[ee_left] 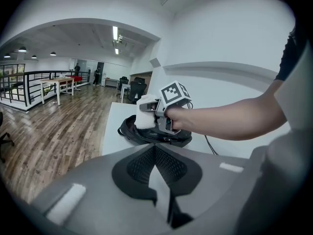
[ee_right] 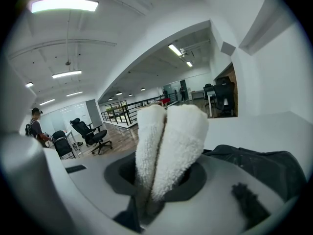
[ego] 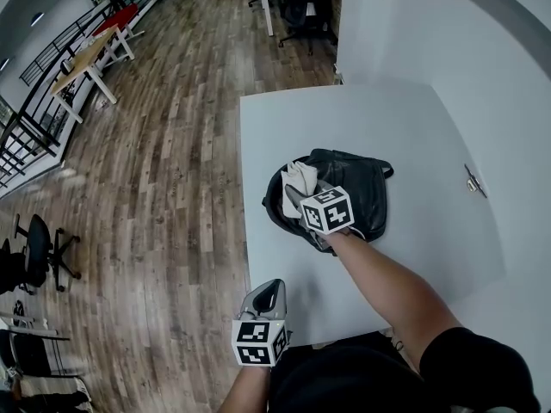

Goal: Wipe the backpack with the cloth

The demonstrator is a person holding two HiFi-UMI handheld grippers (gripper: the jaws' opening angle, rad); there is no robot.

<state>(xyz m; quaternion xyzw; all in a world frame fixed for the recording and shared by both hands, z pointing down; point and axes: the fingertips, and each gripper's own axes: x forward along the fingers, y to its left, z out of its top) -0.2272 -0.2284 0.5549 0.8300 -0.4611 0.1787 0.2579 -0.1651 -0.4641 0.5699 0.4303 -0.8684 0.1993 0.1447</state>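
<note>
A black backpack (ego: 349, 198) lies flat on the white table (ego: 413, 136), towards its left side. My right gripper (ego: 306, 194) is over the bag's left part, shut on a folded white cloth (ego: 300, 177) that sticks out past the jaws. In the right gripper view the cloth (ee_right: 171, 141) fills the middle, with the backpack (ee_right: 266, 165) low at the right. The left gripper view shows the cloth (ee_left: 145, 117) held just above the backpack (ee_left: 146, 135). My left gripper (ego: 270, 291) hangs at the table's near left corner, jaws together, holding nothing.
A small metal object (ego: 473, 181) lies near the table's right edge by the white wall. Wooden floor (ego: 164, 188) runs along the table's left side, with office chairs (ego: 39, 252) and desks (ego: 86, 63) farther off. A person (ee_right: 35, 126) stands far away.
</note>
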